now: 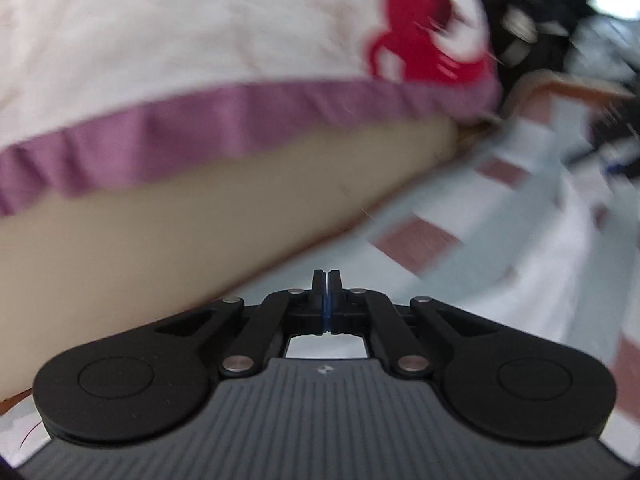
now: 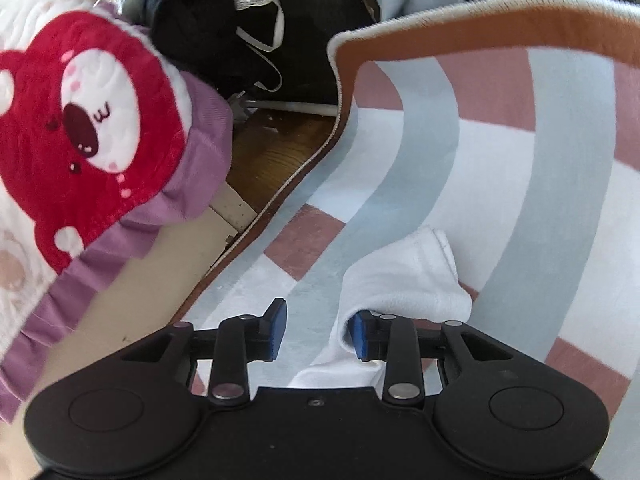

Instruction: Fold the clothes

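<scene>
Reaching for the white garment (image 2: 404,280), so this looks like the pick-up step, no fold made yet. Right claw (image 2: 318,330) is wide open with nothing gripped; the cloth lies bunched on the striped rug (image 2: 540,160), draped against the claw's 3 o'clock pad, part of it running under the body. Left claw (image 1: 326,280) is pressed fully together, nothing visible between the fingers; its view is motion-blurred.

Next move, I'd guess: slide the right claw toward 3 o'clock so a cloth edge sits between the pads, then pinch and lift.

Room: open rug from 12 to 3 o'clock. Rug edge runs 10 to 12 o'clock, bare wooden floor (image 2: 272,152) beyond. Bear-print quilt (image 2: 80,140) with purple frill crowds 9 o'clock; dark clothes pile (image 2: 248,20) at 11 o'clock.
</scene>
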Demonstrator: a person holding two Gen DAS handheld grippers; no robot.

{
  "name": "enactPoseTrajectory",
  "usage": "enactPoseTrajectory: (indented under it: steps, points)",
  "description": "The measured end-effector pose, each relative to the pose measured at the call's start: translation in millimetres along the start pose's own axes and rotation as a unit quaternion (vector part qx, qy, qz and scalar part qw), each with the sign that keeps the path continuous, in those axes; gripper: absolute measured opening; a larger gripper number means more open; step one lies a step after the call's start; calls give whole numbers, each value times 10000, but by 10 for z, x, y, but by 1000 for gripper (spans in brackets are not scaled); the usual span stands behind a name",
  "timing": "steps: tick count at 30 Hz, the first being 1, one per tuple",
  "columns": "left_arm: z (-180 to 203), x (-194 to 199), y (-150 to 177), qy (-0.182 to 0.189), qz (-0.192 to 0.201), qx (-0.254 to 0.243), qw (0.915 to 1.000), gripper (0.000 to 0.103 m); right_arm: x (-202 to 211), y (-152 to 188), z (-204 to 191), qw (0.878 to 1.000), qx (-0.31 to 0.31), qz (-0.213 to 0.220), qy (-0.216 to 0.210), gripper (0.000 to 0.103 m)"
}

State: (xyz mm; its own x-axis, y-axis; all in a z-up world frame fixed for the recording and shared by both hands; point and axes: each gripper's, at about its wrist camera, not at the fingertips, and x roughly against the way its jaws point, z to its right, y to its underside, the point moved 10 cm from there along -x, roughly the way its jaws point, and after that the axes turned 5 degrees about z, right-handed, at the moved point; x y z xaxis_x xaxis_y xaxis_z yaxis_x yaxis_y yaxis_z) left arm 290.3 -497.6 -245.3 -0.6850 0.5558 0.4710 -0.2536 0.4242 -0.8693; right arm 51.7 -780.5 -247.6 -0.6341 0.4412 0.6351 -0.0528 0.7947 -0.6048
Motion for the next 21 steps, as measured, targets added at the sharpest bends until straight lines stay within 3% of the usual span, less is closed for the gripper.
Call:
enactPoseTrajectory:
  steps: [2,5,7,11,12,14,15,16,17,18,19,20,21]
  points:
    - [-85,-73,101,60,-276,281,9992,0,-8,8,23,10000,-47,-83,29,40]
    - [-148,-166,311,427,-876,752,9924,14,-25,24,71,9995,-164,-267,75,44]
    - [-173,-177,445,498,-1114,790,9894,42,-51,76,89,9978,-220,-613,80,51]
    - [-180,-138,637,522,-1207,481,9902,71,-129,259,78,9907,-190,-1346,-6,64]
    - [-155,-148,691,626,-1313,407,9885,82,-168,317,86,9892,-170,-1451,60,64]
    - [-80,-202,773,880,-1562,236,9835,91,-237,411,80,9882,-8,-1520,170,64]
    - [-62,-214,773,882,-1492,152,9847,94,-251,423,46,9896,206,-1412,169,58]
    - [-52,-201,777,849,-1396,123,9865,95,-256,421,-14,9903,529,-1273,161,22]
    - [-46,-189,780,831,-1321,157,9876,93,-264,428,-82,9887,890,-1195,177,14]
    - [-32,-171,774,818,-1281,241,9881,81,-256,431,-159,9870,1192,-1066,175,13]
    - [5,-138,753,764,-1226,198,9893,55,-235,427,-250,9853,1456,-884,132,12]
    - [43,-105,731,709,-1171,154,9905,36,-212,423,-335,9822,1731,-719,108,12]
    - [81,-72,709,654,-1116,111,9915,0,-187,419,-408,9775,2026,-583,112,12]
